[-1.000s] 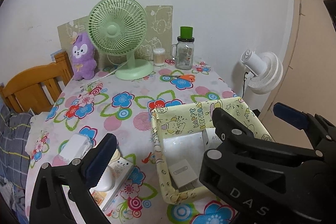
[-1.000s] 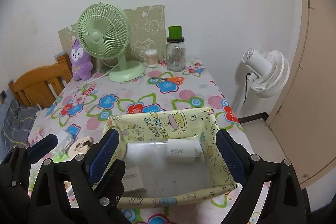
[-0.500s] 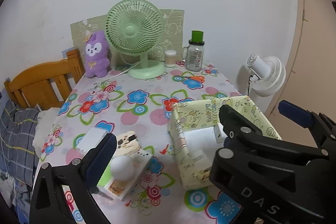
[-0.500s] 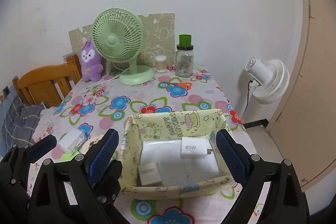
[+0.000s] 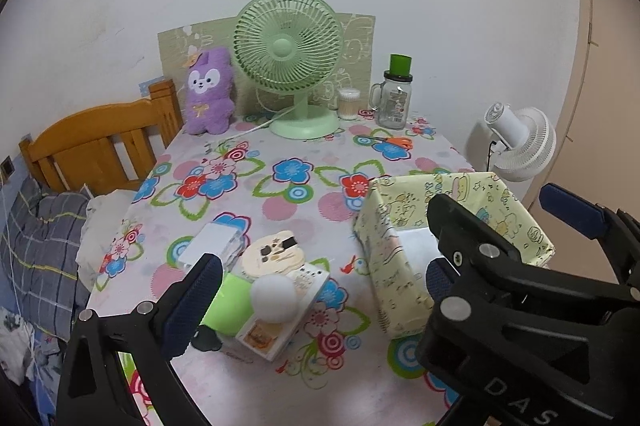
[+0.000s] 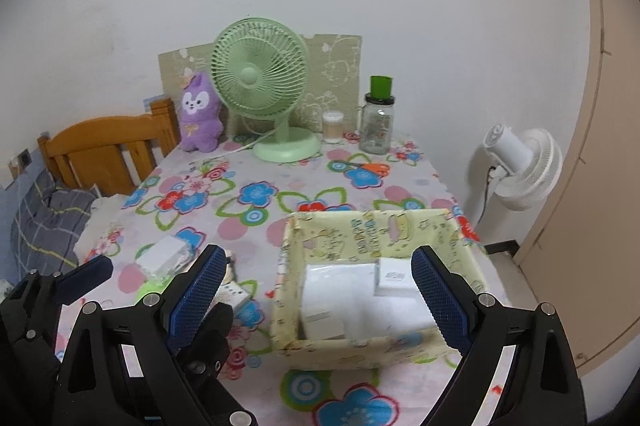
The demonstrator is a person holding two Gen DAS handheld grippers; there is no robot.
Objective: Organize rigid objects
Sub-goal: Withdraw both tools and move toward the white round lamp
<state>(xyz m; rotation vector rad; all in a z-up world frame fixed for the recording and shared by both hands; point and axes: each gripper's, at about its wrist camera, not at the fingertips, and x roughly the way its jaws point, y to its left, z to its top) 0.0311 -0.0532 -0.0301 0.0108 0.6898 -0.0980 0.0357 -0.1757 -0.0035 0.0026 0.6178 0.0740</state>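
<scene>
Your left gripper (image 5: 312, 290) hangs wide apart and empty over the table (image 5: 280, 202). Between its fingers lies a cluster: a white ball (image 5: 274, 299) on a flat box (image 5: 280, 326), a green block (image 5: 230, 304), a round card (image 5: 274, 256), a white pack (image 5: 214, 246). The yellow bin (image 5: 390, 266) sits just right; your right gripper (image 5: 516, 246) covers part of it.

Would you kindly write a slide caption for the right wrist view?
Open right claw hovers over a yellow fabric bin holding a 45W charger on a floral table.

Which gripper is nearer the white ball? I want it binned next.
Left. The left gripper brackets the white ball; the right gripper faces the yellow bin.
</scene>
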